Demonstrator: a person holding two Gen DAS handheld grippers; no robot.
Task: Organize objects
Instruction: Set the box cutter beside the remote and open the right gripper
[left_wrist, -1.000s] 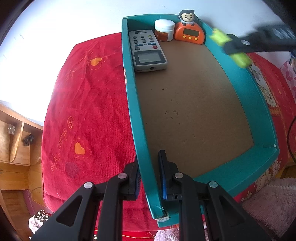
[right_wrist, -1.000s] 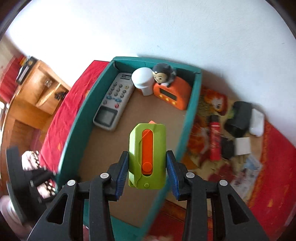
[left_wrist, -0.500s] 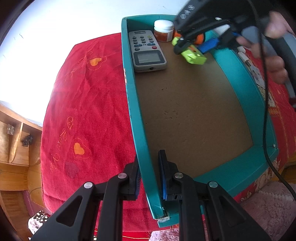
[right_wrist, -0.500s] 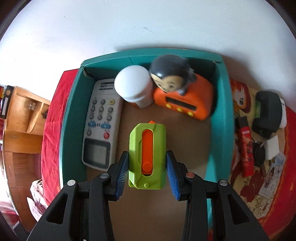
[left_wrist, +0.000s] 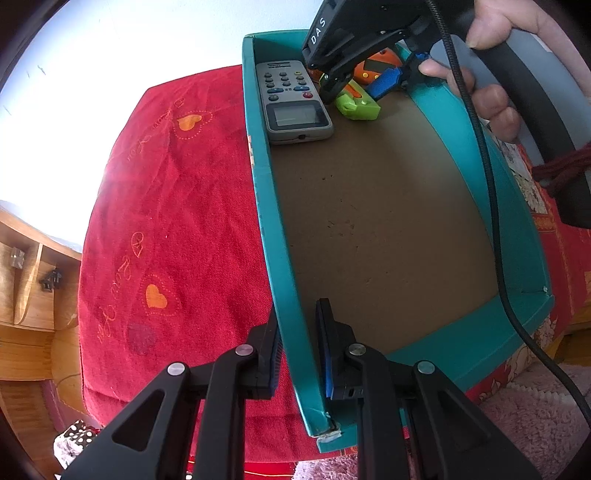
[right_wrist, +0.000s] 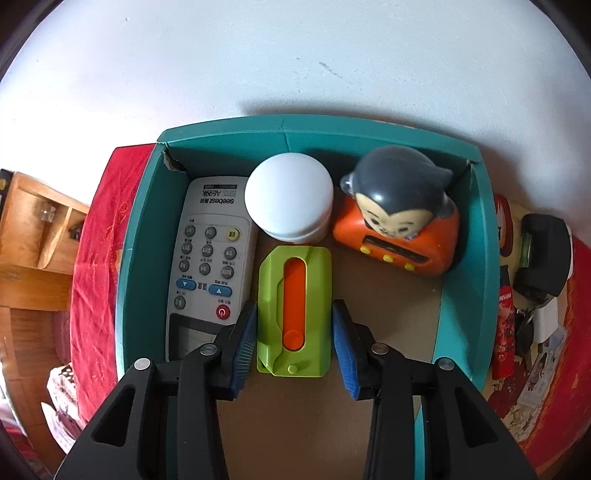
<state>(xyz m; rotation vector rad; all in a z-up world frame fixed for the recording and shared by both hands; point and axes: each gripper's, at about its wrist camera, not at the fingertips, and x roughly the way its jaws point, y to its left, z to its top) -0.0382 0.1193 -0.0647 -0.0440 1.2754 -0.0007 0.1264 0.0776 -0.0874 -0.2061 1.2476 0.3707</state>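
green cutter (right_wrist: 294, 310) in right gripper (right_wrist: 294, 332) now lower, beside remote (right_wrist: 207, 266).

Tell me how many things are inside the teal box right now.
4: remote along the left wall, white-lidded jar and orange monkey clock at the back, green cutter between the right gripper's pads.

The shallow cardboard box (right_wrist: 140, 236) has teal walls and a plain brown floor. Inside it, the flat plastic cutter (right_wrist: 293, 312) is lime green with an orange slider in its middle. Left of the cutter lies the long remote control (right_wrist: 207, 258), pale grey with dark grey buttons, two blue ones, one yellow and one red. The round jar (right_wrist: 290, 197) has a white lid. The small clock (right_wrist: 402, 236) is orange with yellow buttons and a dark-haired monkey head on top. Under the box, the cloth (left_wrist: 177, 206) is red with orange hearts in dotted outlines.
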